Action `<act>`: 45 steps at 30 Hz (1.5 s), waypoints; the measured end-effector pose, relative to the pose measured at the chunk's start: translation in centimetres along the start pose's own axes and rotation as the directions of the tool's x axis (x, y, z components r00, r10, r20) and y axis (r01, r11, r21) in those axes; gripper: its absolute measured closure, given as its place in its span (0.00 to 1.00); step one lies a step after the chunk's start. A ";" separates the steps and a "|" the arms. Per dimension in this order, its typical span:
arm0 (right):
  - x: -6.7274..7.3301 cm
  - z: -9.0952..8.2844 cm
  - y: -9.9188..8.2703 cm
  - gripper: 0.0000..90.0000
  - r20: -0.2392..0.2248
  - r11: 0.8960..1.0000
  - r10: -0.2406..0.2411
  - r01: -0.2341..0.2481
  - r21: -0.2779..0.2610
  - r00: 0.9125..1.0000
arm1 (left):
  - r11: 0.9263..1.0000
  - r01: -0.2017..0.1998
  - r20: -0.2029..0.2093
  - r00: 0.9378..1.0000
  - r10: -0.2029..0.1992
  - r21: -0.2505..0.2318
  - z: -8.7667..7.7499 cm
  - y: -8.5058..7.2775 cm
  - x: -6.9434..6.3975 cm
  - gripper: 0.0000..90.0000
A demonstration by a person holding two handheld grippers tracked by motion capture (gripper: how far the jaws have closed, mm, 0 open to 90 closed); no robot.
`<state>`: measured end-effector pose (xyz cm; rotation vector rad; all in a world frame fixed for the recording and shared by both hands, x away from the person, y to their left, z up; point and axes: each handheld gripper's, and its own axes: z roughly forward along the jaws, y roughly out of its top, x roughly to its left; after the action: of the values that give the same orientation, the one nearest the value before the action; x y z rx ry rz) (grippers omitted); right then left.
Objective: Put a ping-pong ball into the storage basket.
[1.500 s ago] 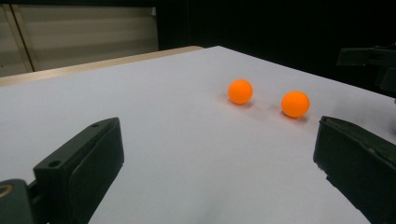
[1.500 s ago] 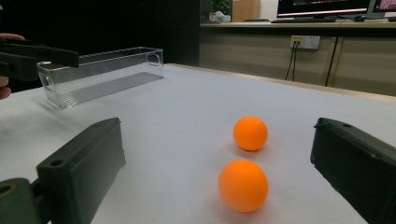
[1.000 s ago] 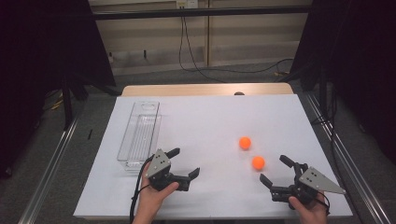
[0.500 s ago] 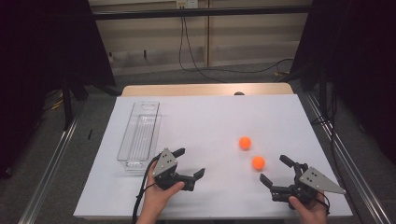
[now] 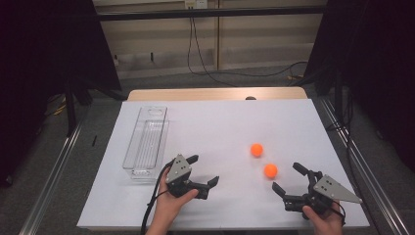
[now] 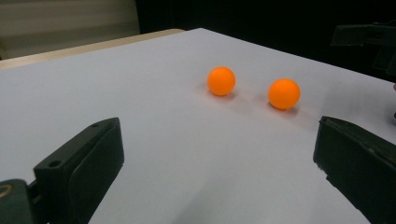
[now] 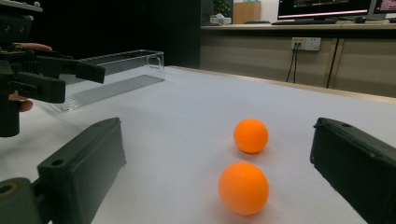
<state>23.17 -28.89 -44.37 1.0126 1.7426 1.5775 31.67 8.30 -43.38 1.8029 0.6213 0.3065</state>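
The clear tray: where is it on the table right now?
In the high view, the clear tray lies on the table's left side, just beyond the left claw, far from both orange balls.

**Loads of open desk, just two balls and a tray to dodge**

From where I'm standing the white desk (image 5: 215, 122) is mostly bare. The middle strip between the left claw (image 5: 203, 171) and the right claw (image 5: 288, 178) has nothing on it. The only things sitting out in the open are the two orange balls: the near ball (image 5: 270, 170) lies just ahead of the right claw, and the far ball (image 5: 257, 150) sits close behind it, with a slim gap between them. Over on the left edge the clear tray (image 5: 146, 142) runs lengthwise, its near end just beside the left claw. The whole far half of the desk is wide open.
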 end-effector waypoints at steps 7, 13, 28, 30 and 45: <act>0.0 0.0 0.0 0.03 -0.001 1.000 0.003 -0.003 -0.001 1.000 | 1.000 -0.002 0.004 1.000 0.002 0.019 0.6 0.1 -0.2 0.02; -0.1 0.0 0.0 0.03 0.000 1.000 0.005 -0.005 -0.004 1.000 | 0.999 0.001 0.011 1.000 -0.001 0.035 1.3 0.1 -0.4 0.02; -0.1 0.0 0.0 0.03 0.000 1.000 0.006 -0.006 -0.006 1.000 | 0.999 -0.009 0.037 0.999 0.007 0.051 2.5 0.3 -1.1 0.02; -0.1 0.0 0.0 0.03 -0.001 1.000 0.006 -0.006 -0.007 1.000 | 0.998 -0.010 0.039 0.999 0.008 0.055 2.6 0.3 -1.1 0.02; -0.1 0.0 0.1 0.03 -0.004 1.000 0.006 -0.006 -0.008 1.000 | 0.997 -0.017 0.063 0.998 0.012 0.071 3.9 0.4 -1.8 0.02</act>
<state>23.22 -29.01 -44.30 1.0128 1.7353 1.5902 32.27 4.09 -44.03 1.8788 0.5817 0.2393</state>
